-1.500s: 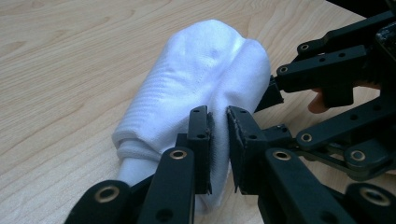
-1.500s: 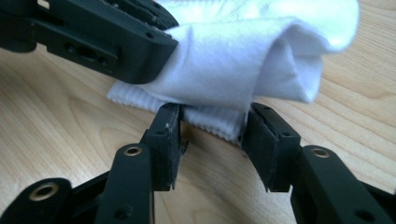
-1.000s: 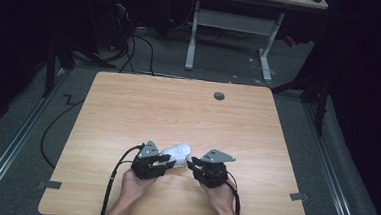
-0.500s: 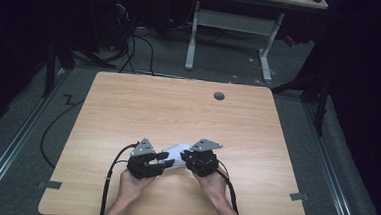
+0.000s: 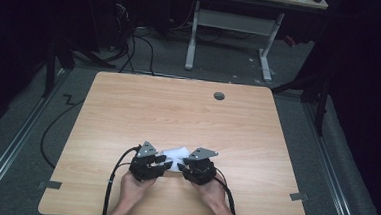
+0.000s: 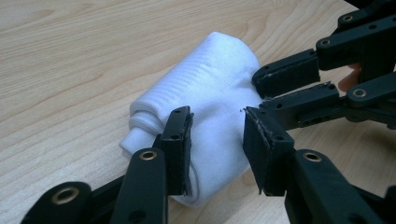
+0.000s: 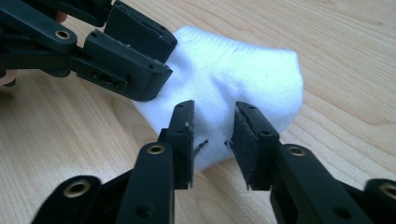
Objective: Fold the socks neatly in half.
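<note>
Working on a small white cloth (image 5: 175, 153), rolled or folded into a soft bundle, the person brings both tools to it from opposite sides. The cloth lies on the wooden counter (image 5: 128, 108), near the edge where the person stands and well apart from the round grey hole (image 5: 219, 95) at the far side.

The left claw (image 6: 215, 140) stands released, its jaws apart on either side of the near end of the cloth, with the fabric between them but not yet pinched. The right claw (image 7: 212, 140) is also released; its jaws are spread around the thin edge of the cloth, and I cannot tell if the pads already touch it. In the high view both claws, left (image 5: 162, 162) and right (image 5: 181, 166), meet just beside the cloth.

I judge that the step in hand is the taking hold of the cloth, probably for folding or unrolling it. The next move calls for both claws to close on the fabric at the same time, deep enough that the soft layers do not slip out, and without pushing the bundle along the counter.
</note>
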`<state>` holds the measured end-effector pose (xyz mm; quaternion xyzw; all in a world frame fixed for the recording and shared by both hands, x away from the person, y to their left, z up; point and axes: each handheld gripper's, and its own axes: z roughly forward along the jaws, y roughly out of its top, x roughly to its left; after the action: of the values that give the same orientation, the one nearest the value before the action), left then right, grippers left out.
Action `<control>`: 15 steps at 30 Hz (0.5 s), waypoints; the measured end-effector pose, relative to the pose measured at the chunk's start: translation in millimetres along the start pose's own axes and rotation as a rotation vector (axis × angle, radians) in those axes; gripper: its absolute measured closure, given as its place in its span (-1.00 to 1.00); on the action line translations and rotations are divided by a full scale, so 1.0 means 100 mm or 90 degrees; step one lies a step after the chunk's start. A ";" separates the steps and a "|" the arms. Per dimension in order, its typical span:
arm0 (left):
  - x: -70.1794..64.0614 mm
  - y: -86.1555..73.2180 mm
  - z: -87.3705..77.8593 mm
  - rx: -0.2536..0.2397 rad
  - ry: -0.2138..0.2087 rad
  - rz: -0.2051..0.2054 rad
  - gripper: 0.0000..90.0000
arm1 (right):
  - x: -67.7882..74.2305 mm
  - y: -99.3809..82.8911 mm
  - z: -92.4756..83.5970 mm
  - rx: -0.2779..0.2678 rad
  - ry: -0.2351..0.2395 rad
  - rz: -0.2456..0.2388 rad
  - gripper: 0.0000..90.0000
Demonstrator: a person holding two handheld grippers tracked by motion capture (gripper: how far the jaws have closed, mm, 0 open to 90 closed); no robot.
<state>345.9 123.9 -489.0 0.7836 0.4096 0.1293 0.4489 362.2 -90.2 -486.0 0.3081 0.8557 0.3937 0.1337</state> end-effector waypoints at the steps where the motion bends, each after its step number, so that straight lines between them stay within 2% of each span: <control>1: -0.01 0.01 -0.01 -0.004 0.002 0.004 0.36 | 0.01 0.01 -0.02 -0.003 0.000 0.002 0.46; 4: -0.04 0.04 -0.05 -0.019 0.007 0.016 0.32 | 0.01 0.07 -0.09 -0.034 -0.001 0.003 0.42; 5: -0.04 0.04 -0.05 -0.019 0.007 0.016 0.32 | 0.01 0.07 -0.09 -0.034 -0.001 0.003 0.42; 6: -0.05 0.05 -0.05 -0.018 0.011 0.019 0.31 | 0.01 0.13 -0.12 -0.055 -0.006 0.001 0.39; 7: -0.05 0.05 -0.05 -0.018 0.011 0.019 0.30 | 0.01 0.13 -0.12 -0.055 -0.006 0.001 0.39; 8: -0.04 0.03 -0.04 -0.007 0.017 0.020 0.30 | 0.01 0.19 -0.10 -0.060 -0.009 -0.004 0.36; 11: -0.03 -0.01 -0.01 0.001 0.020 0.014 0.30 | 0.00 0.22 -0.04 -0.055 -0.010 -0.002 0.35; 12: -0.03 -0.04 0.00 0.004 0.023 0.012 0.29 | -0.03 0.21 0.06 -0.023 -0.004 0.008 0.31; 13: -0.02 -0.09 0.00 0.002 0.023 0.010 0.29 | -0.04 0.18 0.12 -0.008 0.002 0.009 0.30; 15: -0.01 -0.10 0.00 0.002 0.024 0.008 0.28 | -0.05 0.14 0.16 -0.006 0.007 0.011 0.30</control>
<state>339.8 126.2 -496.8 0.7843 0.4134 0.1465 0.4387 379.5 -77.4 -485.9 0.3124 0.8520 0.4004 0.1271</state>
